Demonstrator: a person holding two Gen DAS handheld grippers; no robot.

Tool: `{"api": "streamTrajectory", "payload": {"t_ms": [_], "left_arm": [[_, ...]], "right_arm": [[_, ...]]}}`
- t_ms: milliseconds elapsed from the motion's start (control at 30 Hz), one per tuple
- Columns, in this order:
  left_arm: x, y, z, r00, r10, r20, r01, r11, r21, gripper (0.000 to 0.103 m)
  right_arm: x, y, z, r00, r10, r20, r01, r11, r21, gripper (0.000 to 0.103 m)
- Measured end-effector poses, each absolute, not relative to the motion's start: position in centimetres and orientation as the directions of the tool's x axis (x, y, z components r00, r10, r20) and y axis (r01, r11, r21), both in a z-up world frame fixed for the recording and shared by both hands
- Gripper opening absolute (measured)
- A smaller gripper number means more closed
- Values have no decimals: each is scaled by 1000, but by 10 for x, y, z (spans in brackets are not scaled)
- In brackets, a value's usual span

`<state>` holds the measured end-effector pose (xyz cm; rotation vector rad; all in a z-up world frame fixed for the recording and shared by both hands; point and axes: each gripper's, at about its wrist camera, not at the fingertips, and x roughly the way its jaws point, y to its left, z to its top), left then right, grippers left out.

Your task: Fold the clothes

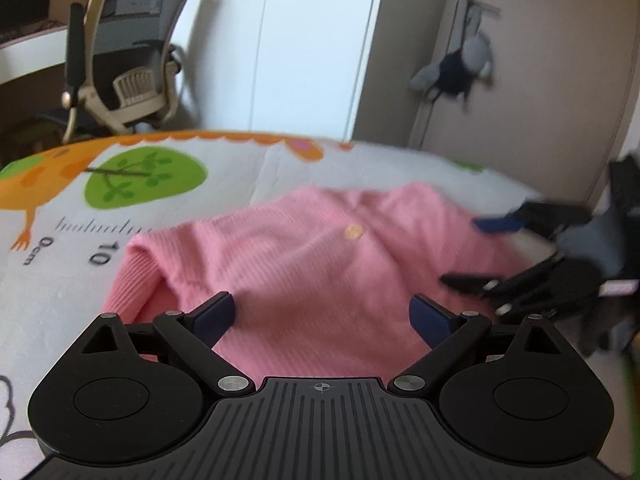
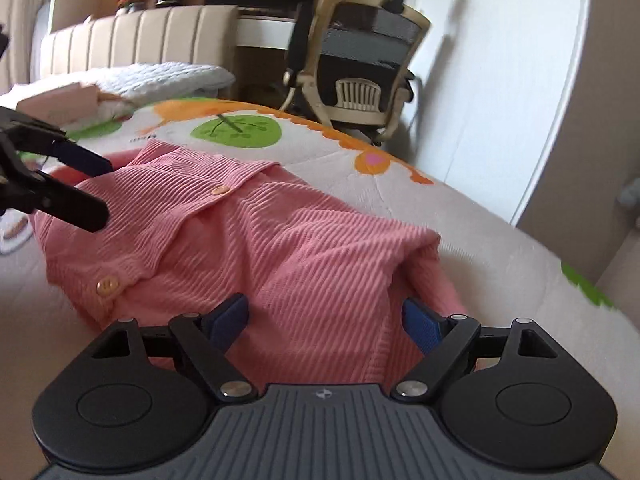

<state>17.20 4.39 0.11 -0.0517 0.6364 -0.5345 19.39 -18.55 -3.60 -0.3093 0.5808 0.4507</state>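
Lying on printed bed cover (image 2: 460, 216): pink ribbed cardigan (image 2: 280, 240), buttoned front up, already bundled into compact shape, one sleeve or side tucked under at right edge. Left gripper (image 1: 322, 316) hovered at near-left of garment, jaws spread wide, holding nothing. Right gripper (image 2: 324, 322) hovered at near-right, jaws likewise spread, fabric between but not pinched. Judged: side folds mostly done; edges lumpy, uneven. Left to do, probably: final fold or smoothing, squaring bundle. Office chair (image 2: 360, 76) stood beyond far bed edge.
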Motion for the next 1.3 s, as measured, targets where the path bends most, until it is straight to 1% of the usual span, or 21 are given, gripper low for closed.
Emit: {"api": "streamTrajectory", "payload": {"t_ms": [67, 133, 267, 367, 467, 567, 633, 733, 800, 900, 967, 1067, 1133, 1200, 1233, 1300], "left_arm": [[171, 39, 4, 664, -515, -542, 484, 849, -213, 97], [170, 28, 2, 636, -537, -554, 523, 828, -203, 97], [175, 11, -23, 572, -523, -632, 535, 822, -195, 98], [169, 4, -30, 587, -501, -636, 548, 824, -143, 98], [172, 5, -29, 583, -503, -638, 535, 829, -164, 99], [172, 5, -29, 585, -499, -639, 534, 830, -159, 99], [172, 4, -29, 588, -495, -640, 534, 831, -153, 99], [172, 6, -28, 586, -498, -639, 533, 831, -158, 99], [170, 8, -26, 583, -502, -638, 536, 829, -162, 99], [166, 23, -17, 585, -521, -621, 530, 826, -193, 99], [163, 40, -9, 614, -515, -598, 499, 840, -211, 99], [162, 72, 0, 686, -441, -578, 403, 892, -202, 99], [166, 95, -2, 726, -340, -597, 289, 939, -184, 99], [173, 116, -9, 737, -262, -623, 178, 964, -195, 99], [175, 123, -13, 737, -239, -632, 143, 969, -200, 99], [178, 131, -19, 733, -211, -646, 102, 974, -203, 99]], "right_arm": [[195, -188, -37, 743, 323, -586, -479, 868, -130, 86], [194, -189, -37, 743, 326, -585, -478, 870, -122, 86], [192, -193, -36, 744, 335, -578, -474, 875, -102, 86], [191, -195, -26, 748, 354, -562, -477, 875, -83, 87], [192, -189, -14, 764, 381, -521, -493, 866, -90, 87], [196, -179, -11, 761, 402, -509, -512, 854, -90, 87], [199, -171, -14, 753, 408, -516, -524, 847, -96, 87], [204, -163, -25, 739, 373, -561, -525, 841, -133, 87], [202, -165, -31, 739, 352, -574, -526, 834, -166, 89], [198, -177, -30, 735, 343, -585, -518, 841, -159, 91], [195, -187, -28, 732, 337, -592, -510, 848, -147, 91], [187, -199, -23, 748, 325, -578, -487, 861, -147, 91], [184, -200, -17, 767, 330, -551, -475, 869, -141, 91], [181, -198, -8, 780, 352, -517, -475, 871, -124, 91], [180, -193, -4, 781, 375, -500, -488, 866, -113, 91], [179, -177, 1, 772, 420, -478, -529, 841, -116, 87]]}}
